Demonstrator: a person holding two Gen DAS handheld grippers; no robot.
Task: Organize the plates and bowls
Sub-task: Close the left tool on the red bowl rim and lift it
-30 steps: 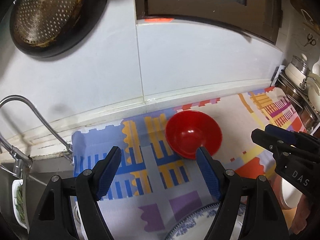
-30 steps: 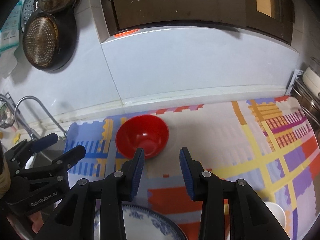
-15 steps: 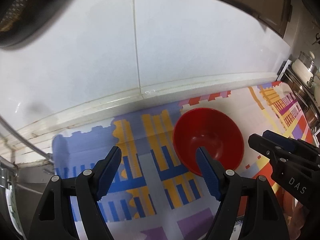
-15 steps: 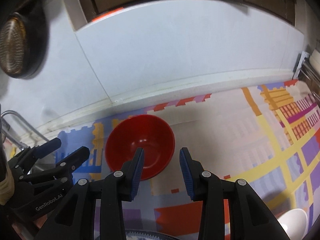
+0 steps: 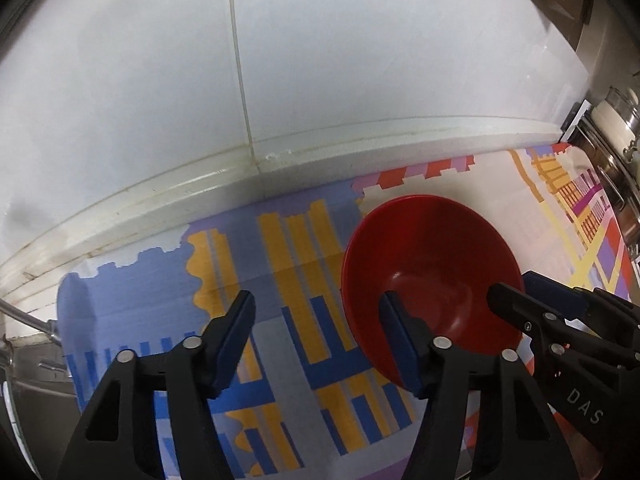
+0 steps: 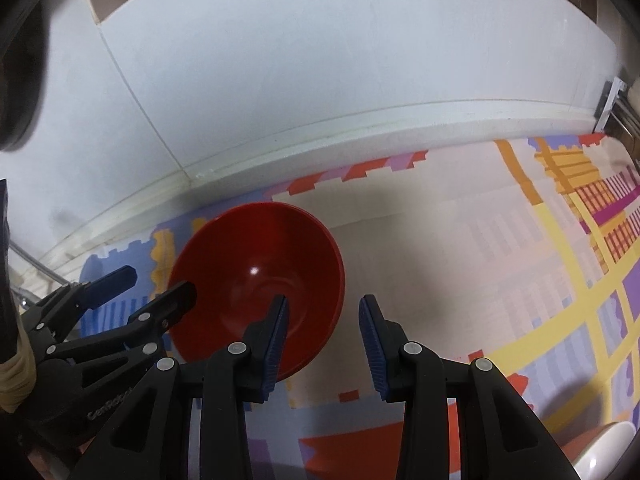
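Observation:
A red bowl sits upright on the patterned mat near the back wall. My left gripper is at the bowl's left side, its jaws closing. One finger hangs over the bowl's inside and the other is outside over the mat. The left rim lies between them, and the pads are not pressing on it. My right gripper is at the bowl's right side and stands open. The right rim lies between its fingers, untouched.
The white tiled wall and its ledge run just behind the bowl. A tap and sink are at the far left. Steel pots on a rack stand at the right. A white bowl is at the near right.
Both grippers came down and closer to the red bowl, now straddling its rims. The left jaws have narrowed. The blue-patterned plate dropped out of view at the bottom.

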